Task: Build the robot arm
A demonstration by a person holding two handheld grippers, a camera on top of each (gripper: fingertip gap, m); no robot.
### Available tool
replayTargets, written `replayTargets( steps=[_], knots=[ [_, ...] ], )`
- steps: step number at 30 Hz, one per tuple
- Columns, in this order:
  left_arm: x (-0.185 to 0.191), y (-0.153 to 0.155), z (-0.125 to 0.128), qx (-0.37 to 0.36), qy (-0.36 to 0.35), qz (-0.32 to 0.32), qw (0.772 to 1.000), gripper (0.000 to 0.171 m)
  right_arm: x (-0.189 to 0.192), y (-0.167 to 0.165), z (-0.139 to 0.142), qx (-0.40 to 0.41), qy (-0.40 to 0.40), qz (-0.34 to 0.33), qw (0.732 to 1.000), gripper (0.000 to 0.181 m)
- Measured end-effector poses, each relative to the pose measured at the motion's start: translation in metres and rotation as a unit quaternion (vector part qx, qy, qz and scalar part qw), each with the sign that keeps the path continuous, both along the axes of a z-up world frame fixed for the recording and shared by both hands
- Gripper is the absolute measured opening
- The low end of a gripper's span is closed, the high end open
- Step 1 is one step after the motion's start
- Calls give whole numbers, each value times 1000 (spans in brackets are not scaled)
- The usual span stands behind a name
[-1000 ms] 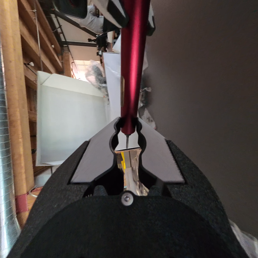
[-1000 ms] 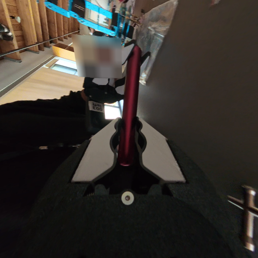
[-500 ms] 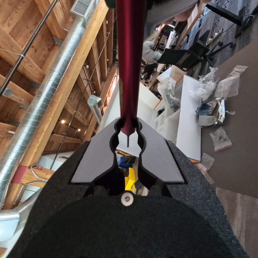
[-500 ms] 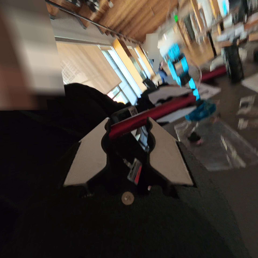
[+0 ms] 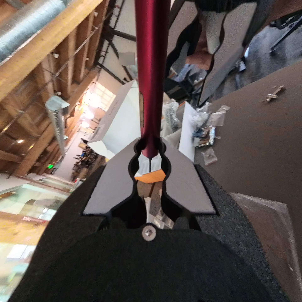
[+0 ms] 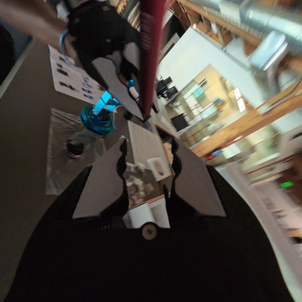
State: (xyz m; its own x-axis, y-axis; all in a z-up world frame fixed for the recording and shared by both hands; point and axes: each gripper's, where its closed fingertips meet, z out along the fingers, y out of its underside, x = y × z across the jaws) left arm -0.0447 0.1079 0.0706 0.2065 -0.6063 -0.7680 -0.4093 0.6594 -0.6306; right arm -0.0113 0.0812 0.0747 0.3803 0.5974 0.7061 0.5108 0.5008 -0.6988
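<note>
Wood beams [image 5: 32,54] and a silver duct [image 5: 24,21] were seen far left in the left wrist view, w/ an open white box [image 5: 117,124] just right of them. At centre, the red metal driver [image 5: 151,65] was clamped by the left gripper [image 5: 150,144] near its bit end. The jaws were drawn narrow onto the shaft, the thin bit [image 5: 150,165] was pointed back toward the camera, and the long body was left sticking out far past the tips. The hold was judged lever-heavy: squeeze best kept firm, shaft kept seated in the finger notch, swings kept slow, esp. as both views were smeared by motion. Farther right, foil and clear bags [image 5: 204,135] were scattered on the brown table [image 5: 253,147], w/ a small metal part [image 5: 272,96] far right.

In the right wrist view, a printed white sheet [image 6: 71,81], a clear bag [image 6: 65,155] and a blue round part [image 6: 96,121] were laid at left. The right gripper [image 6: 149,142] was held w/ jaws wide apart and nothing between them, near the driver but apart from it.
</note>
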Motion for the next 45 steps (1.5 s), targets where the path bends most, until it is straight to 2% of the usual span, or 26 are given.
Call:
replayTargets(
  steps=[2, 3, 6, 7, 10, 11, 17, 22, 25, 28, 30, 32, 33, 34, 36, 37, 39, 41, 42, 43, 45],
  knots=[
    [-4, -7, 0, -14, 24, -19, 999, 20, -22, -4, 15, 106, -40, -36, 993, 38],
    [-6, -12, -4, -28, 46, -31, 998, 21, -30, -5, 21, 130, -52, -45, 989, 35],
    [-10, -29, -20, -65, 120, -75, 988, 20, -59, -20, 15, 100, -111, 13, 989, 39],
    [-13, -36, -31, -86, 162, -92, 979, 20, -66, -25, 9, 85, -132, 34, 987, 38],
    [-21, -46, -46, -108, 228, -121, 960, 20, -77, -34, -11, 47, -183, 74, 979, 37],
    [-25, -49, -49, -114, 242, -130, 955, 20, -79, -36, -19, 40, -195, 81, 977, 31],
    [-48, -68, -65, -192, 315, -184, 911, 20, -91, -45, -40, 21, -201, 107, 974, 28],
    [-57, -71, -77, -221, 351, -188, 890, 21, -98, -46, -54, -2, -205, 114, 972, 22],
    [-58, -69, -77, -234, 345, -187, 889, 21, -98, -43, -53, -38, -167, 121, 978, 22],
    [-55, -69, -62, -264, 280, -179, 905, 21, -93, -41, -43, -91, -90, 121, 984, 22],
    [-52, -62, -39, -313, 177, -149, 921, 43, -84, -36, -30, -115, -24, 110, 987, 22],
    [-52, -48, -12, -402, 24, -107, 909, 55, -75, -33, -16, -110, 37, 84, 990, 22],
    [-54, -38, -1, -449, -68, -84, 887, 56, -71, -32, -8, -93, 68, 69, 991, 23],
    [-57, -30, 3, -500, -146, -68, 851, 56, -68, -31, -2, -75, 96, 50, 991, 22],
    [-57, -29, 4, -596, -255, -85, 757, 61, -62, -26, 4, -51, 135, 8, 989, 25],
    [-55, -31, 4, -630, -292, -109, 712, 60, -61, -25, 6, -40, 155, -12, 987, 22],
    [-43, -41, 0, -686, -309, -166, 637, 59, -65, -28, 6, -34, 191, -15, 981, 22],
    [-35, -46, 0, -715, -327, -211, 580, 54, -72, -32, 3, -53, 218, -7, 974, 22],
    [-34, -51, 3, -722, -330, -241, 559, 42, -74, -32, -1, -59, 224, -9, 973, 22],
    [-32, -59, 3, -724, -322, -268, 548, 25, -74, -31, -3, -58, 230, -23, 971, 23],
    [-32, -59, -2, -734, -330, -275, 526, 22, -73, -30, -9, -58, 240, -39, 968, 23]
  ],
)
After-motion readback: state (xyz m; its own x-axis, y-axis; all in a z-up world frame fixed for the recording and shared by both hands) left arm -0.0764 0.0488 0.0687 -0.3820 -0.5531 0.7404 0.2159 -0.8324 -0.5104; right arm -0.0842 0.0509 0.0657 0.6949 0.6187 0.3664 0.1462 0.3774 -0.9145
